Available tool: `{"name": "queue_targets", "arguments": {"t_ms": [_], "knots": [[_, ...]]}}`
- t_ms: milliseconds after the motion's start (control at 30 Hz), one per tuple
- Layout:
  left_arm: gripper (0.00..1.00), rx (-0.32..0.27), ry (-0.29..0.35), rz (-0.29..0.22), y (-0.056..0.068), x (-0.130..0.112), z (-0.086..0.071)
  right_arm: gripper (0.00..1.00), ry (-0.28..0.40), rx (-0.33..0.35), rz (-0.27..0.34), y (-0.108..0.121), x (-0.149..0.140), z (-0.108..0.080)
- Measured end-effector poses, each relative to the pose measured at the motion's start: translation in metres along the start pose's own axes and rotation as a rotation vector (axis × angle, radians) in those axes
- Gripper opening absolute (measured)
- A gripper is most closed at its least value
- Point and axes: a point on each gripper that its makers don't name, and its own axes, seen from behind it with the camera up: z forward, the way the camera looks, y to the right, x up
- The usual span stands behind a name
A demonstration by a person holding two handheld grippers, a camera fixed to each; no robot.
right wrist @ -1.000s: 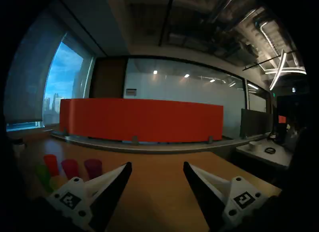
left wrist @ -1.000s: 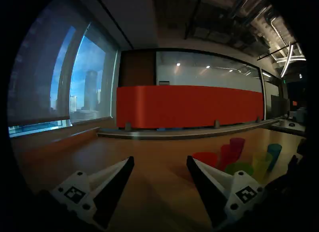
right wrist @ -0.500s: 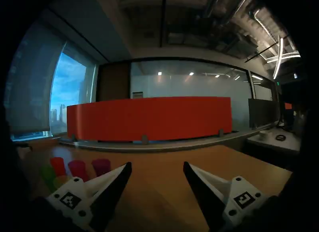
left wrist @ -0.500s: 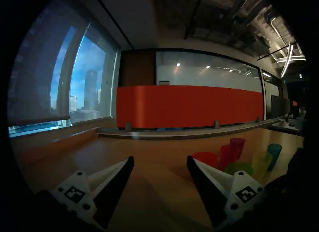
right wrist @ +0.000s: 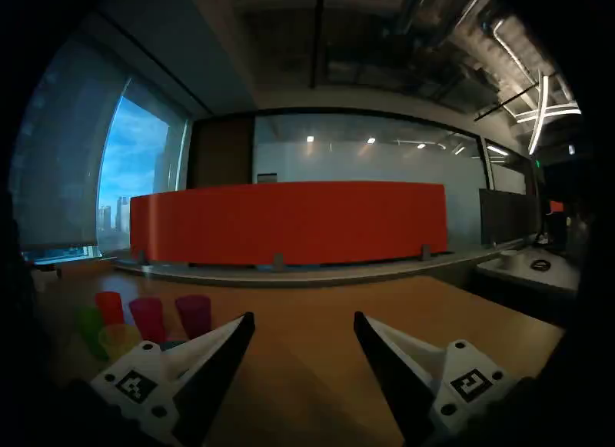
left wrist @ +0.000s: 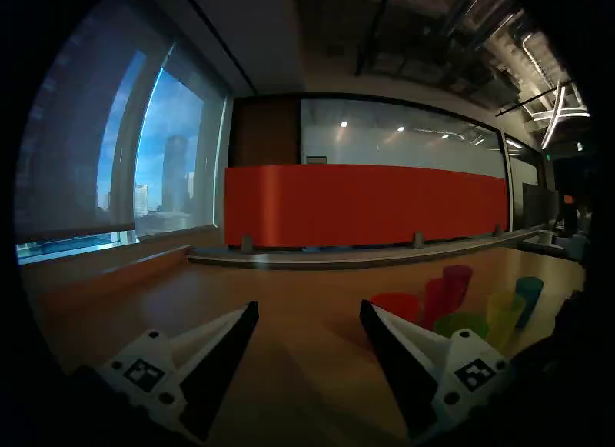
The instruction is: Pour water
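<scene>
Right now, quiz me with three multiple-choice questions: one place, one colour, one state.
1. Relative to the left tool, the cups stand: A) to its left B) to its right C) between its fingers.
2. The partition is: A) blue B) white C) red-orange.
3. The left tool and right tool are: A) open, empty B) shut on cups C) shut, empty.
B: they cluster beside its right finger. C: the long panel is red-orange. A: each gapes wide, holding nothing.
</scene>
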Motion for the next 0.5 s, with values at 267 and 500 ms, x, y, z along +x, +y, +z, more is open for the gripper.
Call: {"name": "queue_targets", "arguments": {"t_ms": [267,500], "knots": [[0.98,0.000,0.000,0.000,-0.0003,0.0000,-0.0003,1.00,-0.014,-0.005,0.016,0.0032,-0.0090,0.0011],[0.98,0.000,0.000,0.000,-0.0006,-0.0001,-0.0004,1.00,-0.017,-0.005,0.007,0.0023,-0.0109,0.0010]]}}
